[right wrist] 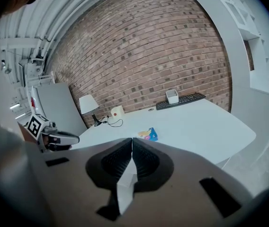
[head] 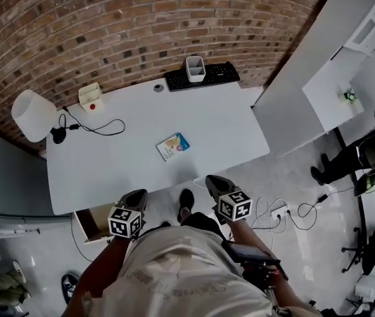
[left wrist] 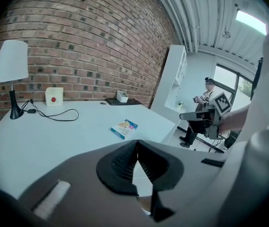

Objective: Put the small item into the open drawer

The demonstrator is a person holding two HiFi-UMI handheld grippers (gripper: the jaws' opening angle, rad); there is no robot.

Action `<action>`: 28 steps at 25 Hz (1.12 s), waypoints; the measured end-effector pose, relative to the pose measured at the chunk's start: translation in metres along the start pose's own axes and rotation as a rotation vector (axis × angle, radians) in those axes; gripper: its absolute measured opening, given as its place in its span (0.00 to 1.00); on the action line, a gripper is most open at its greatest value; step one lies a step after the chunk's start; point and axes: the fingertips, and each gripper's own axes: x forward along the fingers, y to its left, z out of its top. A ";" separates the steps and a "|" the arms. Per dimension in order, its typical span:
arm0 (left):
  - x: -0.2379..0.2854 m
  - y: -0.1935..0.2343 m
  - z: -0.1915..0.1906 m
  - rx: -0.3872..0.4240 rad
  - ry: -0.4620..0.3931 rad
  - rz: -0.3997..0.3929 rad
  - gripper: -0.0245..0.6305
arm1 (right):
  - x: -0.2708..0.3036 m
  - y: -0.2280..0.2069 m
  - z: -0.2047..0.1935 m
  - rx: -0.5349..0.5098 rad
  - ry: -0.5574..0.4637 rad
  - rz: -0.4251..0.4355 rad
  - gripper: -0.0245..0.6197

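Note:
The small item (head: pixel 173 146), a flat colourful box, lies near the middle of the white table (head: pixel 108 170); it also shows as the box (left wrist: pixel 124 128) and the box (right wrist: pixel 148 135) in the two gripper views. Below the table's near left corner an open drawer (head: pixel 94 222) shows a brownish inside. My left gripper (head: pixel 138 194) hovers at the table's near edge, just right of the drawer, jaws shut and empty (left wrist: pixel 137 141). My right gripper (head: pixel 211 179) is at the near edge further right, also shut with nothing in it (right wrist: pixel 132 139). Both point toward the box from short of it.
A white lamp (head: pixel 32 114) with a black cable (head: pixel 98 128) stands at the table's far left. A small box with a red button (head: pixel 90 97), a black keyboard (head: pixel 202 76) and a white cup (head: pixel 195 69) line the brick wall. A seated person (head: pixel 352 157) is at right.

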 end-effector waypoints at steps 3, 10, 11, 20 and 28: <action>0.016 -0.002 0.008 0.005 0.015 -0.010 0.05 | 0.006 -0.011 0.000 0.012 0.006 0.000 0.05; 0.052 -0.003 0.021 0.028 0.059 -0.024 0.05 | 0.020 -0.041 -0.001 0.047 0.026 -0.001 0.05; 0.057 -0.002 0.023 0.030 0.065 -0.024 0.05 | 0.023 -0.045 0.002 0.050 0.026 0.002 0.05; 0.097 0.010 0.043 0.055 0.086 -0.012 0.05 | 0.056 -0.075 0.019 0.061 0.030 0.021 0.05; 0.131 0.016 0.061 0.066 0.115 -0.004 0.05 | 0.082 -0.099 0.037 0.053 0.045 0.053 0.05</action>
